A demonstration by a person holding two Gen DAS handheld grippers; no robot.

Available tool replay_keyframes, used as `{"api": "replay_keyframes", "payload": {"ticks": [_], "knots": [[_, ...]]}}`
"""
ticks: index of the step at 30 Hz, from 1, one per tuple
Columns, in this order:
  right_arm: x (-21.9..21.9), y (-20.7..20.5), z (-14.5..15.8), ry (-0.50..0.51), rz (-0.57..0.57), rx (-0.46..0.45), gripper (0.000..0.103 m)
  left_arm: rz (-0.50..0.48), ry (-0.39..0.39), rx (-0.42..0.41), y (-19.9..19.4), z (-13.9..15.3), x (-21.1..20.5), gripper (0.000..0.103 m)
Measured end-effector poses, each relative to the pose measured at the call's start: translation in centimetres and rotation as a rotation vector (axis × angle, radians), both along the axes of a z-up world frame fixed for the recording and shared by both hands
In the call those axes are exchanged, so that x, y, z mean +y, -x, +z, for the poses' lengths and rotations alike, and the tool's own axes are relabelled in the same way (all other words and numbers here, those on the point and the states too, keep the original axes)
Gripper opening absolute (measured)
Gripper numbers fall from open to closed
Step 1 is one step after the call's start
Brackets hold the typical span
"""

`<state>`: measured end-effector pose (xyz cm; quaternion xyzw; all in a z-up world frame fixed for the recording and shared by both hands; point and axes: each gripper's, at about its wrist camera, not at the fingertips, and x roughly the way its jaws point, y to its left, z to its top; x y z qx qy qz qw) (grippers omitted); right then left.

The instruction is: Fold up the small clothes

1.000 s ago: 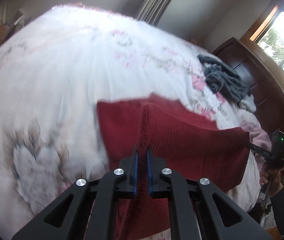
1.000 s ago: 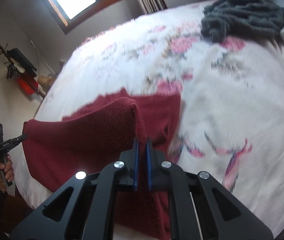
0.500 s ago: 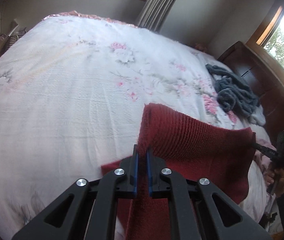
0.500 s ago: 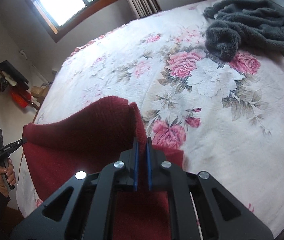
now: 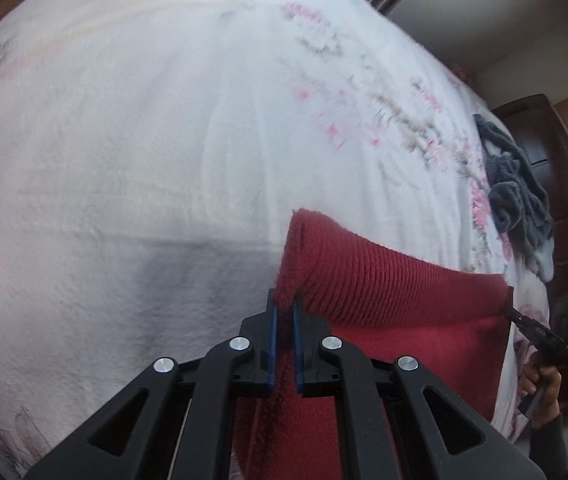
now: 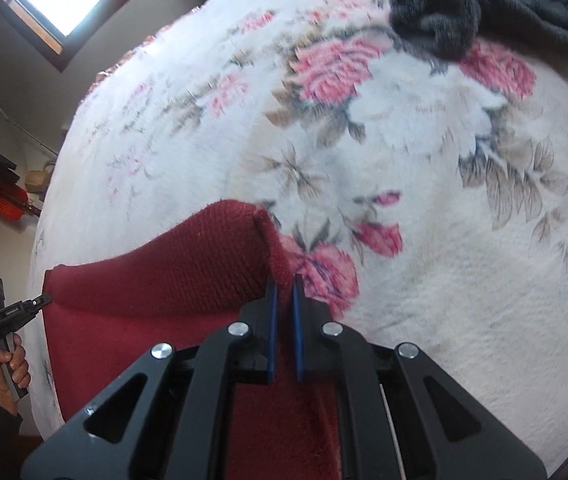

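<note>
Floral bedspread (image 5: 123, 160) lies below the red knit garment (image 5: 384, 292). Your left gripper (image 5: 282, 308) is clamped on its left corner, your right gripper (image 6: 282, 284) on its right corner, the edge raised between them.

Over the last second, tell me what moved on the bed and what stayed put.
Both grippers carried the red knit garment forward over the floral bedspread; the lower layer seen spread ahead a second ago is now covered by the lifted edge. The left gripper and right gripper stayed clamped on its corners. The grey garment did not move.
</note>
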<state>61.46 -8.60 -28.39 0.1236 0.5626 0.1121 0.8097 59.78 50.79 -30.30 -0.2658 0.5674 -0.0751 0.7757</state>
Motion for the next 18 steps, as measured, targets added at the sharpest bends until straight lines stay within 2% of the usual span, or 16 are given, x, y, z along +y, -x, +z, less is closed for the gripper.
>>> {"api": "replay_keyframes", "payload": {"ticks": [5, 9, 12, 13, 15, 16, 17, 18], "knots": [[0.2, -0.9, -0.4, 0.012, -0.004, 0.005, 0.005, 0.011, -0.003, 0.011, -1.1, -0.7, 0.3, 0.005], [0.2, -1.6, -2.8, 0.032, -0.021, 0.039, 0.005, 0.004, -0.038, 0.077, -1.8, -3.6, -0.1, 0.006], [0.0, -1.9, -5.2, 0.048, -0.039, 0.069, 0.006, 0.015, -0.029, 0.159, -1.9, -6.8, -0.1, 0.009], [-0.2, -2.0, -6.2, 0.044, -0.045, 0.087, 0.009, 0.022, -0.027, 0.162, -1.9, -7.1, -0.1, 0.01], [-0.6, -1.8, -6.8, 0.023, -0.055, 0.084, 0.01, 0.052, -0.067, 0.147, -1.6, -6.2, -0.1, 0.015], [-1.1, -1.4, -6.2, 0.003, -0.076, 0.059, 0.017, 0.075, -0.128, 0.113, -1.2, -4.7, -0.1, 0.022], [-1.4, -0.9, -5.3, -0.004, -0.095, 0.027, 0.019, 0.091, -0.163, 0.068, -0.7, -3.4, -0.2, 0.022], [-1.6, -0.4, -4.4, -0.016, -0.102, -0.013, 0.019, 0.092, -0.15, -0.011, 0.0, -1.5, -0.5, 0.022]]}}
